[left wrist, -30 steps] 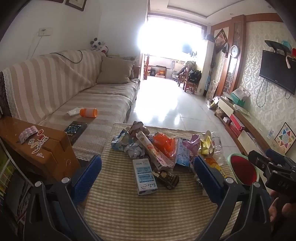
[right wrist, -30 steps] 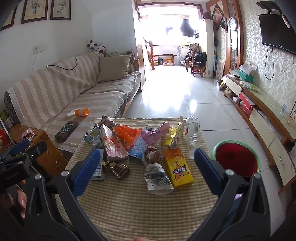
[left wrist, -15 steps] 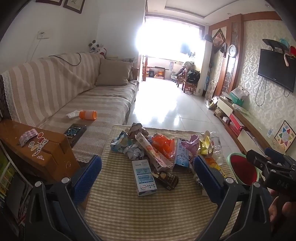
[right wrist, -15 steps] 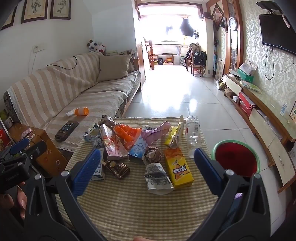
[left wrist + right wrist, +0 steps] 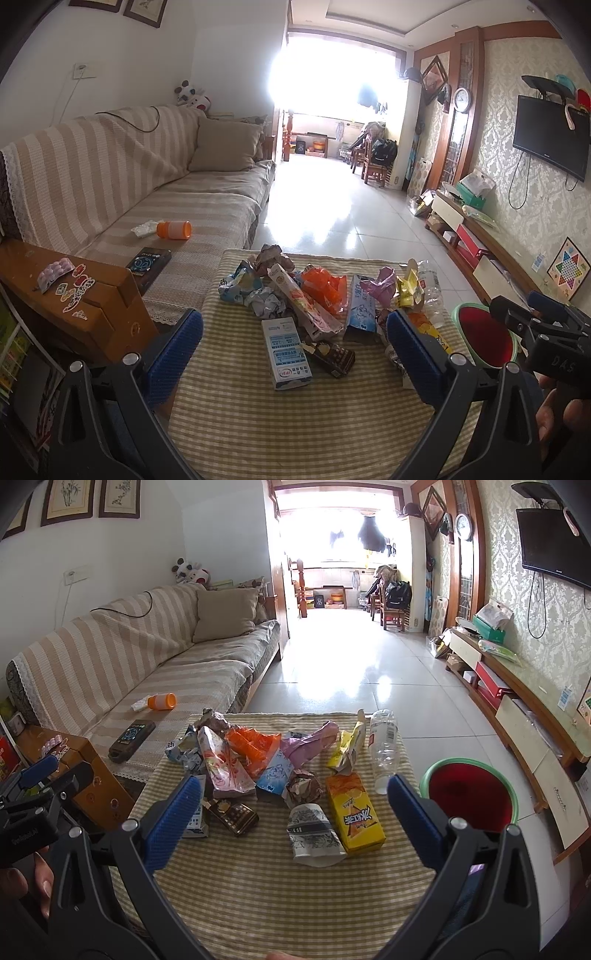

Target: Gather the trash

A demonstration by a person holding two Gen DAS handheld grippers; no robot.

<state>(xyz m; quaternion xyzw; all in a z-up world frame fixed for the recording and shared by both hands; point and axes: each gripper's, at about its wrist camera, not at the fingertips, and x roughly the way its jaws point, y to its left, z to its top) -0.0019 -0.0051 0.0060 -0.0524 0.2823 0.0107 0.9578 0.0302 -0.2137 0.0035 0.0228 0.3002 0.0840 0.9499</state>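
I see the trash (image 5: 273, 771) heaped on the checked cloth (image 5: 295, 893) at the table's far half: wrappers, a yellow carton (image 5: 354, 812), a clear bottle (image 5: 384, 749). The red bin (image 5: 471, 794) sits just right of the table. My left gripper (image 5: 293, 343) and right gripper (image 5: 291, 819) both hover spread wide, holding nothing, short of the pile.

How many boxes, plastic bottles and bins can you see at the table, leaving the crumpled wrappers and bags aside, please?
Boxes: 3 (white-and-blue box, brown box, yellow box)
Plastic bottles: 1 (clear bottle)
Bins: 1 (green-rimmed red bin, beside the table)
Total: 5
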